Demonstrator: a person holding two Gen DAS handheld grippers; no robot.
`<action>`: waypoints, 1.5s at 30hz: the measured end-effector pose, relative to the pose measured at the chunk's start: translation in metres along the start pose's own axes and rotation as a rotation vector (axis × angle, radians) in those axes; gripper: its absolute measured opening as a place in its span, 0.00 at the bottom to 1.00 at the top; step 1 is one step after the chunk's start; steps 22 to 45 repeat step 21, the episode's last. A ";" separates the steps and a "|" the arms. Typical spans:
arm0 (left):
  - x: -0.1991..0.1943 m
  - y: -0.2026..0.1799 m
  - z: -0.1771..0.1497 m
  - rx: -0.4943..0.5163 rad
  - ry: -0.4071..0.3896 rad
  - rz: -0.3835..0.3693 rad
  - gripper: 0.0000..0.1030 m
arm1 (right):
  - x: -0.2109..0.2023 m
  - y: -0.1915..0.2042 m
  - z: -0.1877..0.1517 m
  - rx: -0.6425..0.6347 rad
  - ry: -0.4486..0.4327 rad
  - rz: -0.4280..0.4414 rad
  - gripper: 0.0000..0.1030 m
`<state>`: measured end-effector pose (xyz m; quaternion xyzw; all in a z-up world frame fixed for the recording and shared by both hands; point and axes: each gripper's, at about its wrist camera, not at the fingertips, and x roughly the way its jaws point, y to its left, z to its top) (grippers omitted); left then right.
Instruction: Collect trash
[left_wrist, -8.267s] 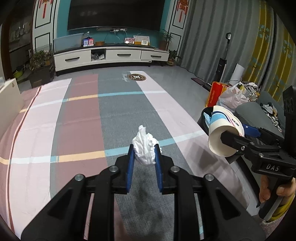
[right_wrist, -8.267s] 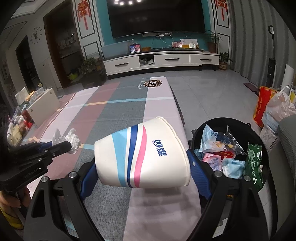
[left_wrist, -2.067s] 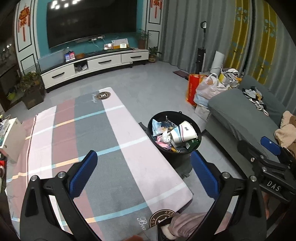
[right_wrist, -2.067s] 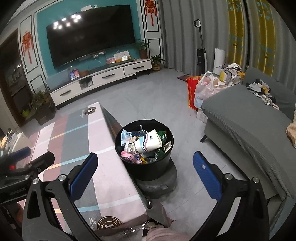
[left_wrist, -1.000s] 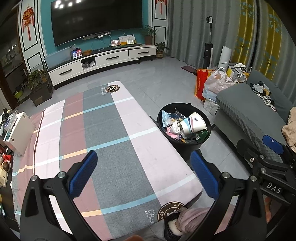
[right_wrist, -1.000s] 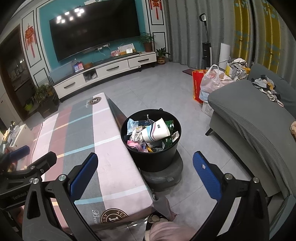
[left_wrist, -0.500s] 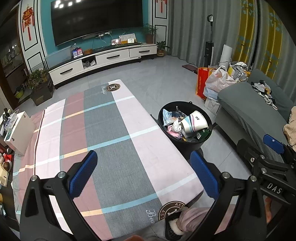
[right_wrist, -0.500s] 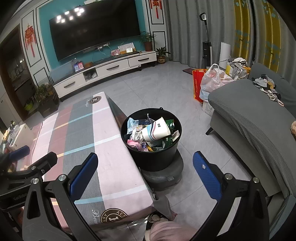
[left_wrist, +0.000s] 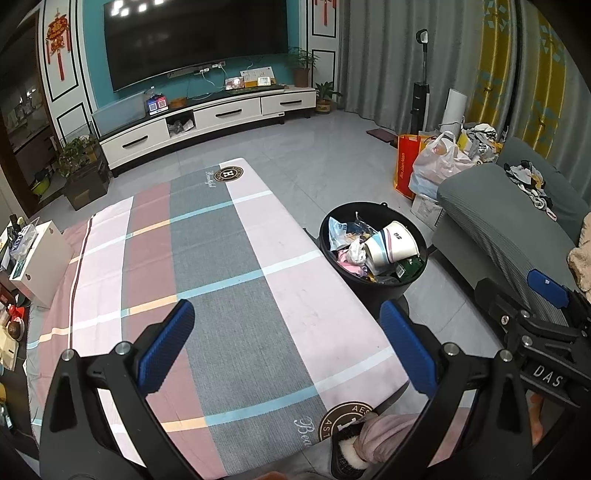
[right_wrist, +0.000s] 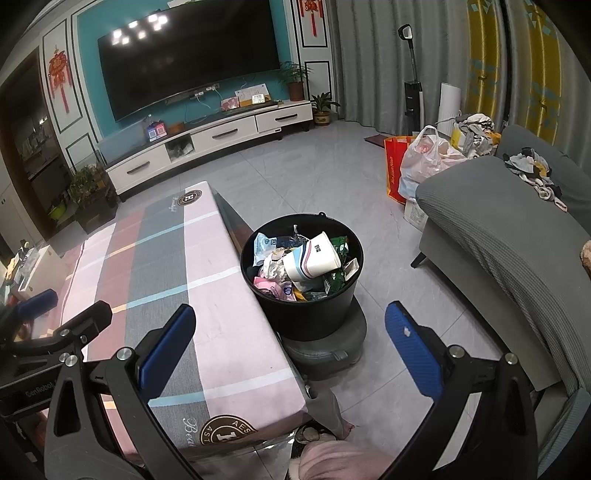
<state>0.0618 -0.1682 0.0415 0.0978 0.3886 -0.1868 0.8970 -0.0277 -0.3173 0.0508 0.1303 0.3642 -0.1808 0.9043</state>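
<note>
Both the left gripper (left_wrist: 286, 347) and the right gripper (right_wrist: 291, 347) hang spread wide and empty above the plaid-covered table (left_wrist: 229, 266). The black bin (right_wrist: 306, 317) stands on a grey base just beside the table's edge, with the paper cup (right_wrist: 312, 258) lying tilted atop wrappers and what looks like crumpled tissue. A grey sofa (right_wrist: 509, 236) sits to the right, shopping bags (right_wrist: 417, 162) beyond it.

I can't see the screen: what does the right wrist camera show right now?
The right gripper hangs open and empty above a black trash bin full of wrappers, a striped paper cup lying on top. A plaid-covered table stands left of the bin, a grey sofa to its right.
</note>
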 end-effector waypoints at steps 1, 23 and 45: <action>0.000 0.000 0.000 -0.001 0.000 0.000 0.97 | 0.000 -0.001 0.000 0.000 0.000 -0.001 0.97; 0.002 0.004 0.001 -0.009 0.013 -0.003 0.97 | 0.002 0.001 0.000 0.000 -0.003 0.010 0.97; 0.002 0.004 0.001 -0.009 0.013 -0.003 0.97 | 0.002 0.001 0.000 0.000 -0.003 0.010 0.97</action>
